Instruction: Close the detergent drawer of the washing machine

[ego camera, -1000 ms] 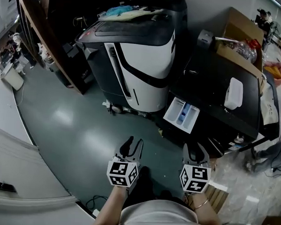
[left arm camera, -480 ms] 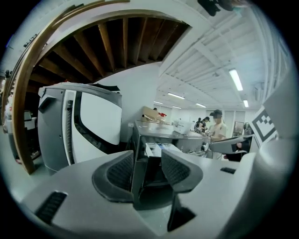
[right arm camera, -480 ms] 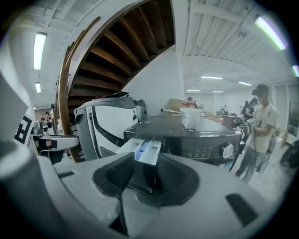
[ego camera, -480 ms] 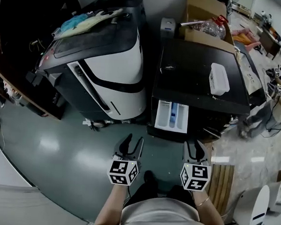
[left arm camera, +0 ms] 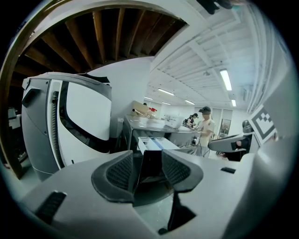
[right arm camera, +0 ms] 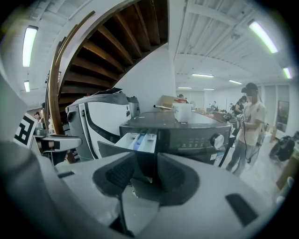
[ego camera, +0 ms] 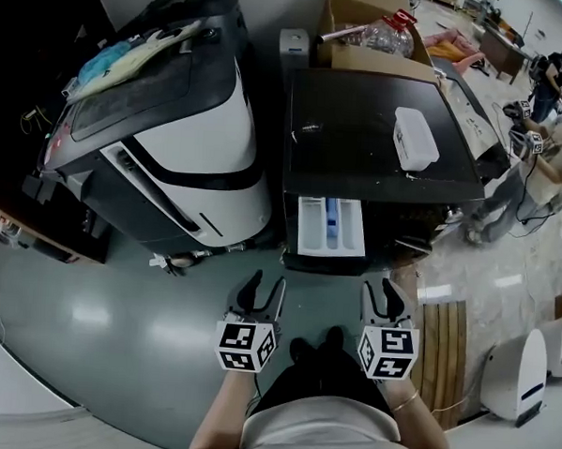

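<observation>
Two tools are held low in the head view, side by side and well apart from the machine. The left tool (ego camera: pixel 266 286) is seen with its jaws wide; they have just been opening, and nothing is between them. The jaws of the right tool (ego camera: pixel 383 290) are also apart, and nothing is gripped by them. Both tools are pointed toward the detergent drawer (ego camera: pixel 330 226), which stands pulled out of the front of the black washing machine (ego camera: pixel 380 130), at its upper left corner. The drawer is white, and a blue compartment is seen in its middle. No tool touches it. A white box (ego camera: pixel 415 139) lies on the top of the washing machine, and a cardboard box (ego camera: pixel 366 36) stands behind it. Just beside the machine, at the left, a white and dark appliance (ego camera: pixel 163 138) is placed. The grey-green floor (ego camera: pixel 117 314) lies under the tools, and wooden slats (ego camera: pixel 440 354) are seen at the right.
</observation>
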Available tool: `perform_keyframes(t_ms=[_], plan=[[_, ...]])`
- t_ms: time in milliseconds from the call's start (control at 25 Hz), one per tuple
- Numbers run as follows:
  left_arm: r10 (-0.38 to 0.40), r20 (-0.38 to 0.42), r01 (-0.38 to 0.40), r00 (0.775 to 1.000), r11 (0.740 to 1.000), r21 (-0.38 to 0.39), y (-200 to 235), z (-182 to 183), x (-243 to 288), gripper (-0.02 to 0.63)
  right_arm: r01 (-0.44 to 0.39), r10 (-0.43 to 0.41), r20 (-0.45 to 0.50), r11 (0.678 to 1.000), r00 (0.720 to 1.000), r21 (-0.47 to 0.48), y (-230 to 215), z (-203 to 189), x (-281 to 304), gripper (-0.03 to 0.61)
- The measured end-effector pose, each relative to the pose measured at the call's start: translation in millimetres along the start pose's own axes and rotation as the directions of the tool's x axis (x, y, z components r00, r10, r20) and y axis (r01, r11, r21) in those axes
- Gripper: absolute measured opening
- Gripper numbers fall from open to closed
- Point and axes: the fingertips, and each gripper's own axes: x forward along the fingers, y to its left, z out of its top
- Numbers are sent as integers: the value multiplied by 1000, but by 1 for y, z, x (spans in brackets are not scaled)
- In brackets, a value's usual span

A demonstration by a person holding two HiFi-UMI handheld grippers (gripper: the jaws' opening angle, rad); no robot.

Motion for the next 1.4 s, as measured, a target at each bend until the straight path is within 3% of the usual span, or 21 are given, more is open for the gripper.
perform_keyframes(t_ms=[240, 640, 1400], plan=[[-17, -11, 17, 1000, 1000, 10, -3, -3, 4, 173, 1, 0, -19, 998, 1000, 60, -2, -9, 0, 140], [-20, -20, 21, 1000, 999, 39, -6, -4, 12, 173, 4, -2, -26, 998, 1000, 64, -5, -17, 10, 138], [-32, -128, 35, 991, 999, 18, -6, -38, 41, 173, -3, 11, -106, 998, 994, 70, -17, -41, 38, 138]])
